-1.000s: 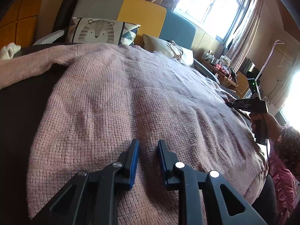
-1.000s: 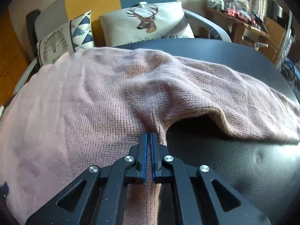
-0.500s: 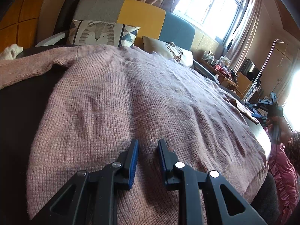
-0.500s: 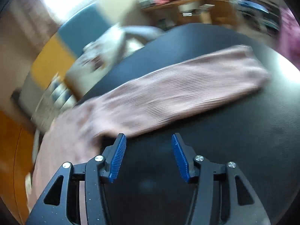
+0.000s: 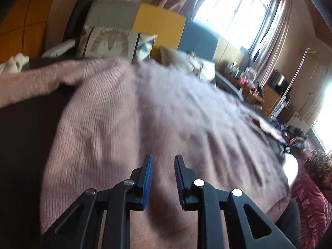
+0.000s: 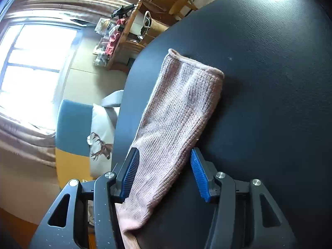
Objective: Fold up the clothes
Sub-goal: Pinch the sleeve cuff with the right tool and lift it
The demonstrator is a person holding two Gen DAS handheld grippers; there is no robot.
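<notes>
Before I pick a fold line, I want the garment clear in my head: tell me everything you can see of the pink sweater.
The sweater is a dusty-pink chunky knit, spread flat over the black table, which it nearly covers. One sleeve stretches off to the far left. The other sleeve lies straight, its rolled cuff open at the end. The right gripper, jaws apart, straddles this sleeve without pinching it. The left gripper, open, hovers over the near hem.

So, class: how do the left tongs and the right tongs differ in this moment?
The left tongs stand narrowly apart; the right tongs stand wider. The left hover over the pink sweater's broad body; the right straddle its sleeve on the black table. Both have blue pads and grip nothing.
</notes>
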